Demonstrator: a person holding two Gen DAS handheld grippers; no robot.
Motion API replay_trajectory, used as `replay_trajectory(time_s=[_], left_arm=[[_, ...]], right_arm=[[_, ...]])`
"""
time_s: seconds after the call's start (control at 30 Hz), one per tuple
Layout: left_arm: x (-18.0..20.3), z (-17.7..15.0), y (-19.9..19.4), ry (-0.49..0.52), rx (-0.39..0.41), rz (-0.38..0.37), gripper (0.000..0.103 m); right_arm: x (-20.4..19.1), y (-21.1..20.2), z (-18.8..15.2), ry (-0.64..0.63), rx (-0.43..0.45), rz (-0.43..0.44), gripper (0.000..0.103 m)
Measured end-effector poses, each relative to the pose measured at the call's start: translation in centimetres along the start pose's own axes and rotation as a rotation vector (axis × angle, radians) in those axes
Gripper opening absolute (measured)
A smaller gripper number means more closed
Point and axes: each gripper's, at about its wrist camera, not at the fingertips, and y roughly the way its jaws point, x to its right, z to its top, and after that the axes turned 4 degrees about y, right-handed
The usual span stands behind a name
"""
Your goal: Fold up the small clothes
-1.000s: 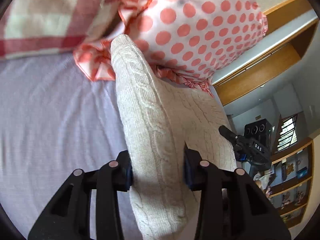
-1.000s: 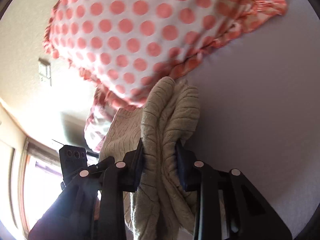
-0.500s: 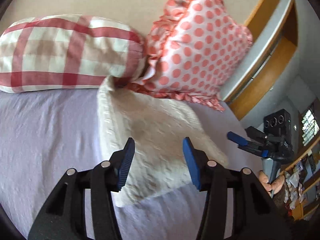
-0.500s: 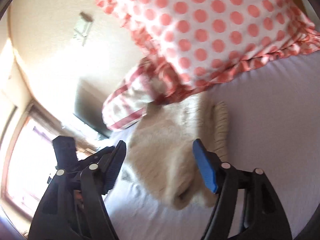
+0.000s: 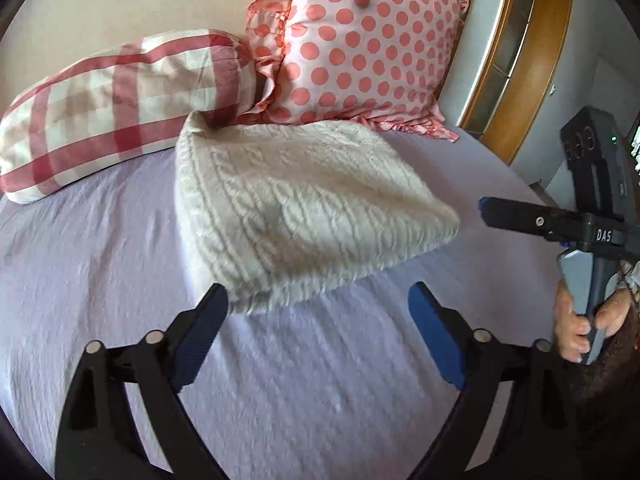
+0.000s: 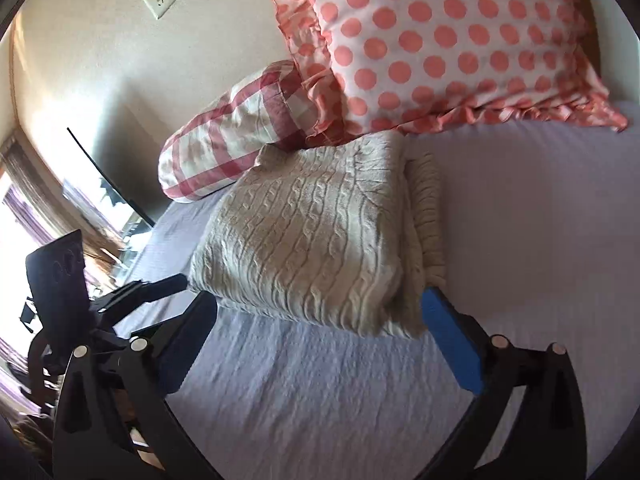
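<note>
A cream cable-knit sweater (image 5: 304, 212) lies folded on the lilac bed sheet (image 5: 320, 380), its far edge against the pillows. It also shows in the right wrist view (image 6: 316, 240), with a ribbed part sticking out along its right side. My left gripper (image 5: 318, 304) is open and empty, just short of the sweater's near edge. My right gripper (image 6: 320, 304) is open and empty, its jaws wide at the sweater's near corners. The right gripper shows at the right in the left wrist view (image 5: 560, 220); the left gripper shows at the lower left in the right wrist view (image 6: 120, 296).
A red-checked bolster pillow (image 5: 120, 104) and a pink polka-dot pillow (image 5: 360, 44) stand at the head of the bed against the wall. A wooden door frame (image 5: 520, 60) is at the right. A window (image 6: 24, 216) glares at the left.
Both grippers let go of the sweater and opened wide. They pulled back toward me, and the folded sweater now lies flat on the sheet.
</note>
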Motion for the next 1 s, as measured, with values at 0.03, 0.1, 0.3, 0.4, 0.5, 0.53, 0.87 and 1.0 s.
replay_trajectory(time_s=[0.03, 0.1, 0.3, 0.4, 0.5, 0.53, 0.87, 1.0], left_arm=[[0.0, -0.8, 0.0, 0.010, -0.018, 0.045, 0.096], [0.1, -1.8, 0.4, 0.024, -0.058, 0.108, 0.097], [-0.7, -3.0, 2.2, 0.007, -0.147, 0.170, 0.097], [-1.2, -3.4, 2.8, -0.013, -0.172, 0.196, 0.097], [-1.8, -3.3, 3.1, -0.042, -0.176, 0.212, 0.100], [-1.9, -3.3, 3.1, -0.048, -0.177, 0.219, 0.101], [-2.0, -3.5, 2.9, -0.052, -0.176, 0.222, 0.101], [-2.0, -3.5, 2.9, -0.052, -0.176, 0.222, 0.101]], right_arm=[[-0.2, 0.1, -0.8, -0.008, -0.015, -0.039, 0.102], [0.0, 1.4, -2.0, -0.018, -0.068, -0.083, 0.102], [-0.9, 4.3, -4.2, -0.075, -0.146, -0.234, 0.102], [-1.4, 4.7, -4.6, -0.105, -0.148, -0.267, 0.102], [-2.5, 5.4, -5.0, -0.151, -0.158, -0.346, 0.102], [-2.4, 5.3, -5.1, -0.140, -0.156, -0.350, 0.102], [-2.3, 5.3, -5.1, -0.134, -0.155, -0.350, 0.102], [-2.3, 5.4, -5.1, -0.133, -0.154, -0.351, 0.102]])
